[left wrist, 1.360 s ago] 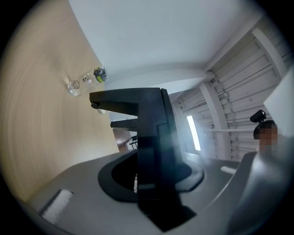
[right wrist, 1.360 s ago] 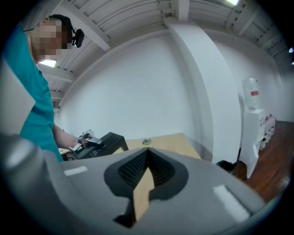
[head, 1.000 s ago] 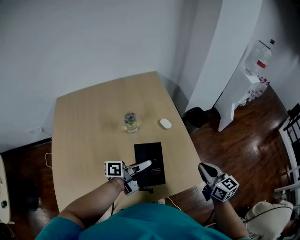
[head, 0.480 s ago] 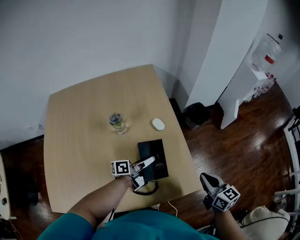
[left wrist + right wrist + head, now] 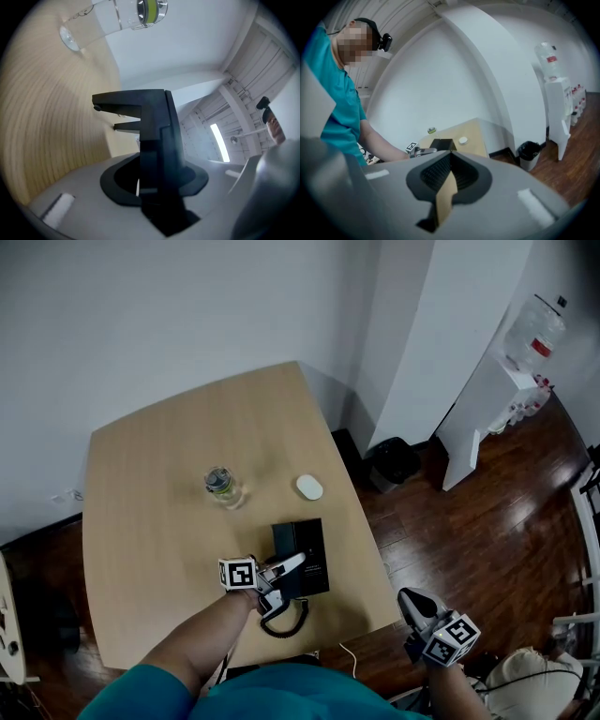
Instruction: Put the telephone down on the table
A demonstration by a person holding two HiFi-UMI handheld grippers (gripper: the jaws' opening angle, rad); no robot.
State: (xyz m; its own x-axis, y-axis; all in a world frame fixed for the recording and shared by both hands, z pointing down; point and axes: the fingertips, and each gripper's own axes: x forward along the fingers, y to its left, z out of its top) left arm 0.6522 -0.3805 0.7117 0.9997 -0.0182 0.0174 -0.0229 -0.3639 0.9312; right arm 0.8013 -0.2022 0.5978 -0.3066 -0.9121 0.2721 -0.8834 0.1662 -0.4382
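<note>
Head view here: the biggest thing is the light wood tabletop (image 5: pixel 150 521), with dark wood floor (image 5: pixel 487 521) off its right side. A white pillar (image 5: pixel 441 324) stands past the far right corner. A white water cooler (image 5: pixel 487 413) with its jug on top is further right. A black bin (image 5: pixel 394 462) sits on the floor at the pillar's foot, well clear of the tabletop.

On the tabletop, the black telephone (image 5: pixel 305 545) is near the front right edge. Can't tell whether its base is fully down on the wood. Further in there's an upright clear bottle (image 5: pixel 220 486) and a small white oval thing (image 5: pixel 309 487), both on the telephone's far side and well apart from it. The phone's curly black cord (image 5: pixel 277 633) loops on the wood between the telephone and the front edge, just beside the gripper.

The left forearm (image 5: pixel 178 657) reaches in from the bottom over the front edge. The left hand-held gripper (image 5: pixel 287 577) is rolled on its side and pinches the telephone at its near end. The left gripper view has the black body clamped right between the jaws. The right hand-held gripper (image 5: pixel 411 599) hangs off the tabletop's right edge over the floor, pointing away from the person, jaws pressed together with nothing in them.
</note>
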